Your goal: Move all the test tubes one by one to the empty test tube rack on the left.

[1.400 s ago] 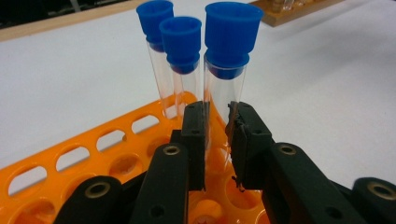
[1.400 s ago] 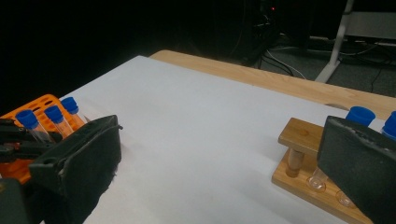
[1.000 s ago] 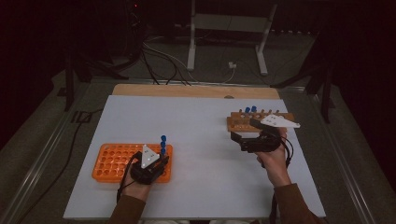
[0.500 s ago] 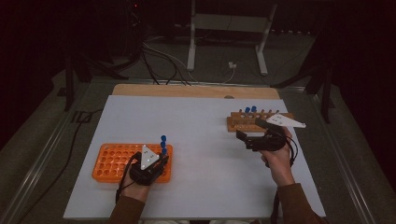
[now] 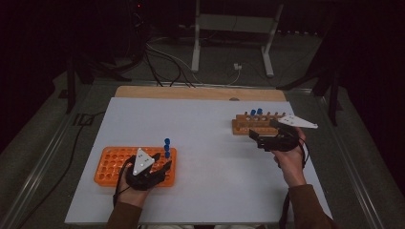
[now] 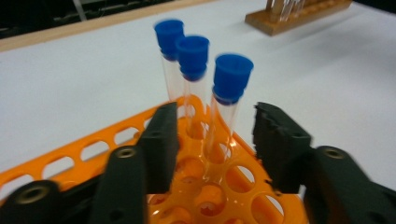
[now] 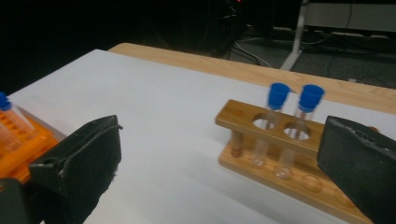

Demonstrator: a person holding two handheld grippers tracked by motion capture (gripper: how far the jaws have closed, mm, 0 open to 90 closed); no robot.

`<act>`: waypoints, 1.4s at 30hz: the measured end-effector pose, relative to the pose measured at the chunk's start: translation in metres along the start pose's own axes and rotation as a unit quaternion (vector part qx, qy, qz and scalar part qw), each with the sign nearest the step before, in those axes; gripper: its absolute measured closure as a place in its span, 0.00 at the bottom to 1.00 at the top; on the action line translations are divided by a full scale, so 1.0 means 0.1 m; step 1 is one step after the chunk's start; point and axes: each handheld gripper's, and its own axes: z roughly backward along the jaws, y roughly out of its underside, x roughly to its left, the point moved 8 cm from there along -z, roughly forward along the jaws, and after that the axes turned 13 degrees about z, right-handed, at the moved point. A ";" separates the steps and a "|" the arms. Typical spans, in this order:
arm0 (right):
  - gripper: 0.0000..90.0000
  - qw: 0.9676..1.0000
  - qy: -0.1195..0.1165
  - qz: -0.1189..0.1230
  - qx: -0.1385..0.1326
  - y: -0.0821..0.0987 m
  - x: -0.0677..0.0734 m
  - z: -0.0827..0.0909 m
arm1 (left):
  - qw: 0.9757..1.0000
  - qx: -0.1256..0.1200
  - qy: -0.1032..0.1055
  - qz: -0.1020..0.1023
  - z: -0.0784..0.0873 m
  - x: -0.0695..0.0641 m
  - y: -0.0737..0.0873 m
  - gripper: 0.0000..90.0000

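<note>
Left hand-held gripper (image 6: 212,140) sits over the orange rack (image 5: 111,168) near the worktop's (image 5: 205,143) front-left corner. Its jaws have just been opening and now stand partway apart around the nearest blue-capped tube (image 6: 223,116), with daylight on both sides, so pads are off the glass. That tube is seated in the rack's far right corner, in line with two more capped tubes (image 6: 184,70) just behind it.

Risks on this side:
- Jaws are not wide (clearance to the tube looks slim). Pulling back at an angle could clip the cap and tilt or lift the tube out of its hole.
- The three tubes are crowded close together; a jaw tip swinging sideways could knock the two behind.
- The rack is light plastic and can skid on the smooth white sheet if the gripper body drags on it.

Middle of the worktop is bare.

Right hand-held gripper (image 7: 219,163) has its jaws wide and empty, hanging just short of the wooden rack (image 7: 280,154) near the right edge, which holds two blue-capped tubes (image 7: 292,126) side by side.

Risks on this side:
- The two tubes stand almost touching. Closing on one could catch the neighbour too, or wedge a jaw between them.
- Gripping at the cap rather than the glass could pop the cap off.
- Coming in too low could hit the rack's top bar and shove it towards the edge.
</note>
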 end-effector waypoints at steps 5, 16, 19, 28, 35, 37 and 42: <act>0.00 1.000 0.019 0.007 0.013 0.02 -0.11 -0.02 | 1.000 -0.014 0.004 0.012 0.06 0.10 -0.06 0.33; 0.00 0.999 0.041 0.004 0.025 -0.07 -0.33 -0.08 | 0.998 -0.037 0.005 0.041 0.13 0.22 -0.17 0.03; 0.00 0.999 0.046 0.000 0.028 -0.08 -0.38 -0.10 | 0.998 -0.042 -0.006 0.046 0.14 0.28 -0.17 0.00; 0.00 0.998 0.056 -0.016 0.035 -0.05 -0.51 -0.18 | 0.999 -0.042 -0.005 0.034 0.16 0.30 -0.19 0.00; 0.01 0.997 0.060 -0.023 0.036 -0.02 -0.56 -0.24 | 0.998 -0.044 -0.004 0.051 0.17 0.34 -0.18 0.00; 0.01 0.997 0.064 -0.024 0.037 -0.01 -0.59 -0.25 | 0.997 -0.050 -0.005 0.057 0.18 0.37 -0.19 0.00; 0.07 0.997 0.067 -0.028 0.040 0.01 -0.64 -0.26 | 0.996 -0.057 -0.009 0.061 0.21 0.39 -0.19 0.00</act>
